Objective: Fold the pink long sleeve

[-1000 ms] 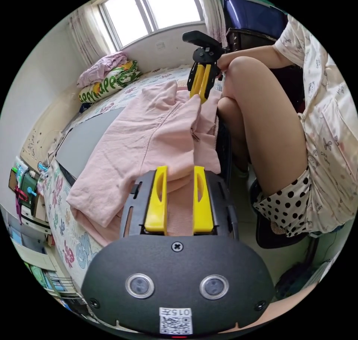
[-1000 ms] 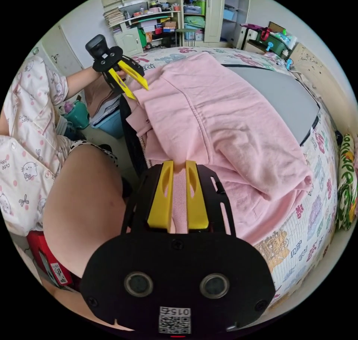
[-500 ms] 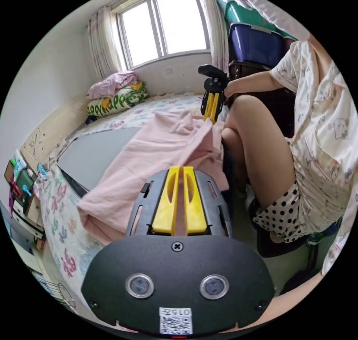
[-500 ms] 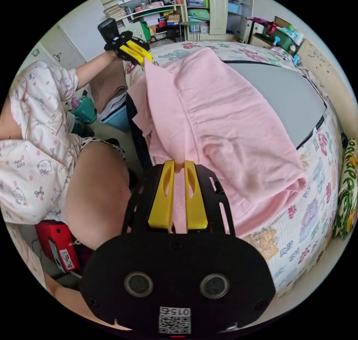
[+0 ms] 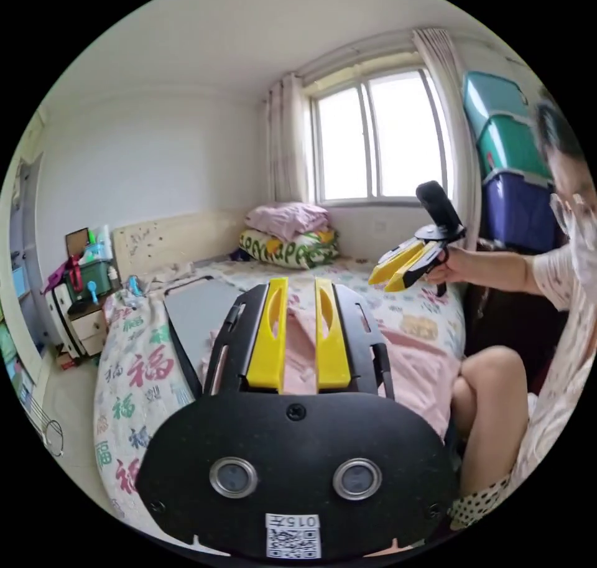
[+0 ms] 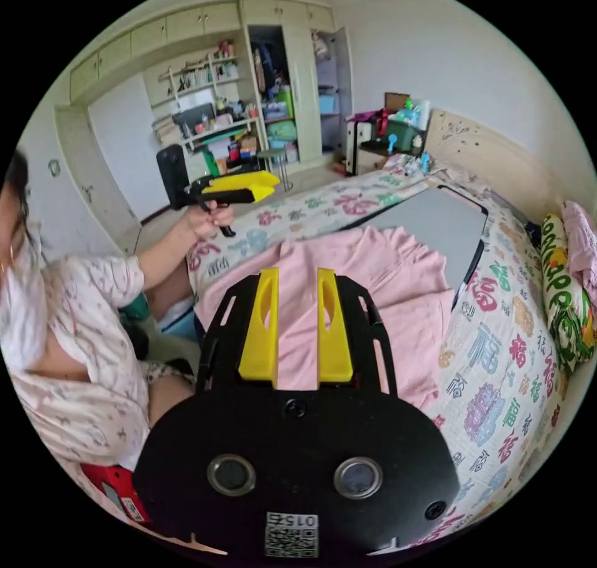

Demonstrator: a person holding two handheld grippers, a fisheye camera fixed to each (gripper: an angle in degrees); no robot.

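both tongs are empty and raised above the bed: the left gripper point(image 5: 297, 335) has its yellow jaws apart with nothing between them, and the right gripper point(image 6: 296, 325) stands the same way, jaws parted and clear of cloth. below them the pink long sleeve point(image 6: 385, 294) lies spread on the patterned bed cover point(image 6: 497, 369), its far edge lapping onto a grey board point(image 6: 435, 219), near the side of the bed where the person sits. it looks laid down loosely with one layer over another, so the fold seems partly made at best; squaring and further folds likely remain.
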